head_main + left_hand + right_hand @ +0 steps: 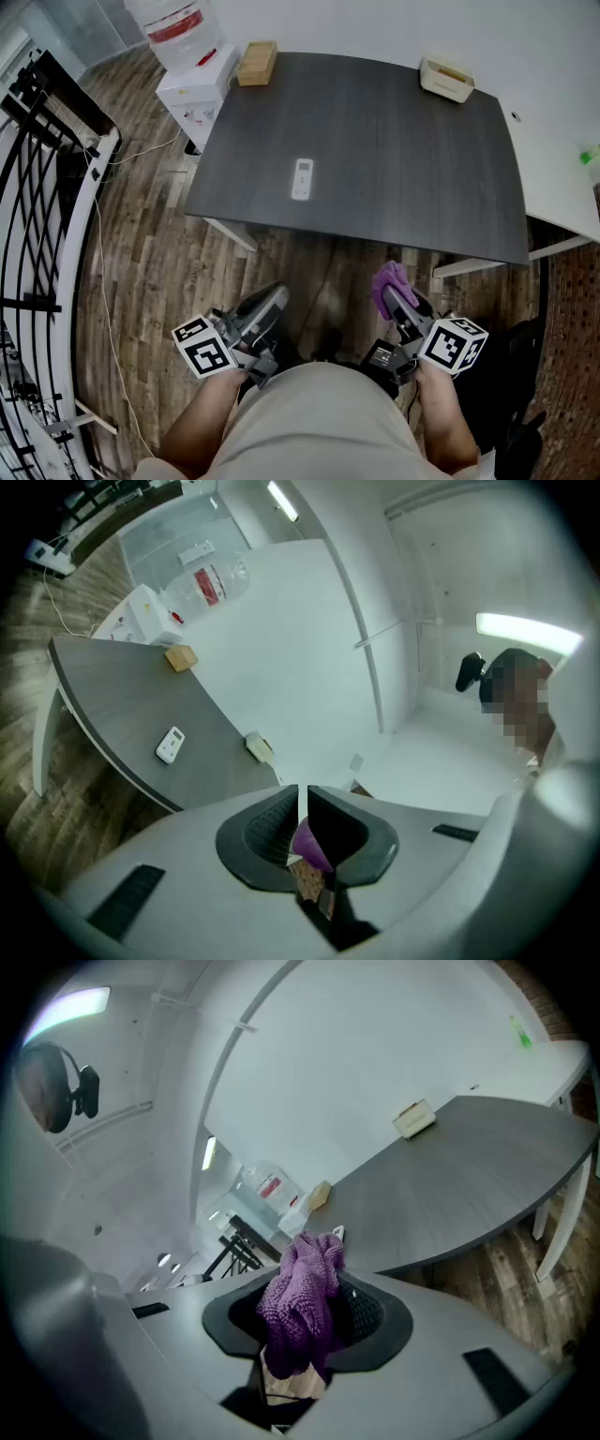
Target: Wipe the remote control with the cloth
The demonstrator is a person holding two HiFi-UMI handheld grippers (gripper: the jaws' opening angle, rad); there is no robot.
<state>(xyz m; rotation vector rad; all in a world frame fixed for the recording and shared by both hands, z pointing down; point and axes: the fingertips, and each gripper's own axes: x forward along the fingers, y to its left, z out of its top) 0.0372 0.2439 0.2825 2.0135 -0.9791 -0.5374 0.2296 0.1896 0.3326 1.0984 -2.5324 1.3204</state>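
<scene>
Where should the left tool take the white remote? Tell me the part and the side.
Across its two long edges near the middle, coming down from above: the remote lies flat on the table, slim and lengthwise away from you. The left tool is shut, so open it first.

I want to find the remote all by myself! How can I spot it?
Find the big dark grey table. Near its closest edge, toward the left, lies the remote control. It is small, flat and white, all alone, while the wooden box and cream tray sit at the far corners.
</scene>
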